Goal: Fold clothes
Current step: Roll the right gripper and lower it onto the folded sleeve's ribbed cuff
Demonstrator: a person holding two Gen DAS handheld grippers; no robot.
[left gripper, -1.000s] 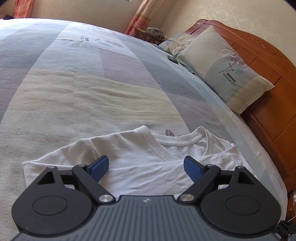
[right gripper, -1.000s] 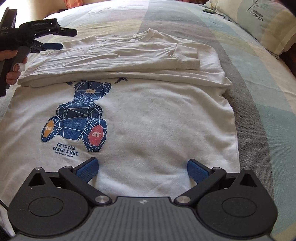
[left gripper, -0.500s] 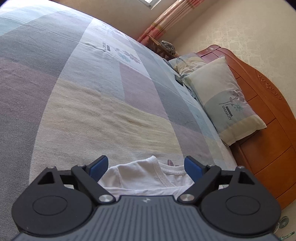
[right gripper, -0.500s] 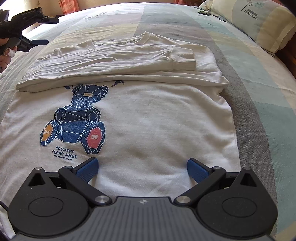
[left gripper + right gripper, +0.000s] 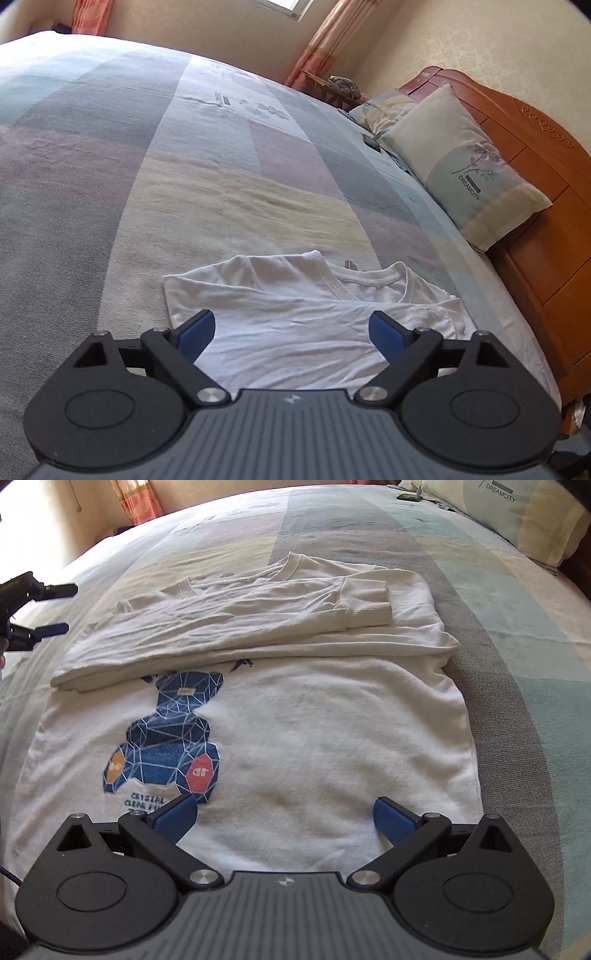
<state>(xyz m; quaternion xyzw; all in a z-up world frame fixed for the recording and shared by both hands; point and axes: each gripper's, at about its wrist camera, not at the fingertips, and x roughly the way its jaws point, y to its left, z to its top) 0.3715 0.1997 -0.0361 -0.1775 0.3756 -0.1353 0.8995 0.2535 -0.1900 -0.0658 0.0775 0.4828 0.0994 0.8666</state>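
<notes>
A: Where's the shirt?

B: White sweatshirt (image 5: 303, 738) flat on the bed (image 5: 517, 664), bear print (image 5: 166, 738) up, top part folded over with a sleeve cuff (image 5: 365, 602) lying across it.

A: Your grippers?

B: My right gripper (image 5: 280, 814) over the lower part, jaws wide, nothing held. My left gripper (image 5: 291, 330) wide too, near the collar (image 5: 373, 277), apparently clear of the cloth. Pillow (image 5: 465, 162) against the headboard (image 5: 546, 155).

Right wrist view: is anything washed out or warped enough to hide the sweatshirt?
Right wrist view: glare blows out the upper-left corner, but the sweatshirt is evenly lit and sharp; fisheye bows the bed. Left wrist view: top-left bedspread corner overexposed, edges curved, sweatshirt clear.
</notes>
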